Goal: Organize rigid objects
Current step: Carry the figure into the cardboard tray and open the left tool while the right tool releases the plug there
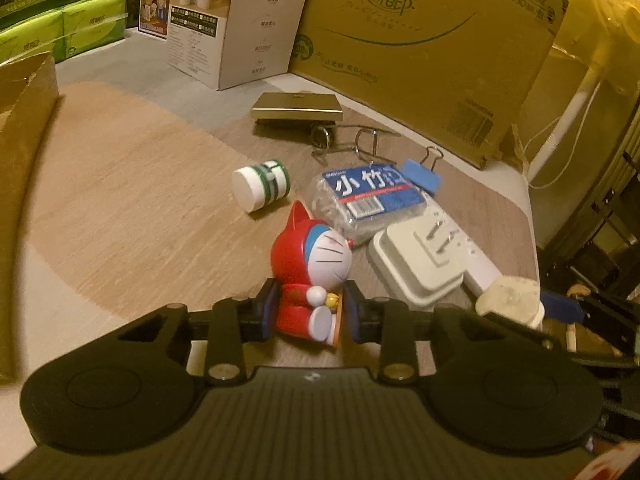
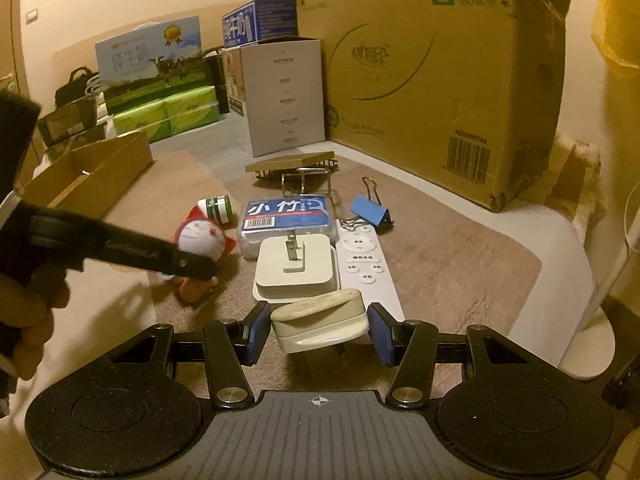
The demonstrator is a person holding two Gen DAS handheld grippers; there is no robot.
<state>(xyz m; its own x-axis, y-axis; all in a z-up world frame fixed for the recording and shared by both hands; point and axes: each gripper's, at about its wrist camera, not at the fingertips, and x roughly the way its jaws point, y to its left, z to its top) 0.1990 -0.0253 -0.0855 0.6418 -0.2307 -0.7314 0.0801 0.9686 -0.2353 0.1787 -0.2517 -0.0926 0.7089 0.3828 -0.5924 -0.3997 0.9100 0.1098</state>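
In the left wrist view the left gripper [image 1: 308, 308] sits at the lower middle of the frame, its blue-padded jaws clamped on the lower body of a red cat figurine [image 1: 310, 270] that rests on the wooden table [image 1: 132, 200]. Above and left of the figurine lies a white and green roll [image 1: 262, 184] on its side; just right of its head is a clear packet with a blue label [image 1: 362, 196], and beyond that a blue binder clip [image 1: 422, 174], a wire puzzle [image 1: 352, 142] and a flat gold box [image 1: 298, 106] before a large cardboard carton [image 1: 420, 40]. In the right wrist view the right gripper [image 2: 318, 330] holds a cream plug adapter [image 2: 320, 322] between its pads at the lower middle of the frame; the left pad looks a shade off the adapter's side, so whether both press on it cannot be told. Just above the adapter lies a white charger block [image 2: 296, 266] with its prongs up, touching a white remote [image 2: 366, 264] on its right. A hand [image 2: 28, 320] shows at the left edge of that frame, and an open shallow cardboard box [image 2: 92, 172] stands at middle left.
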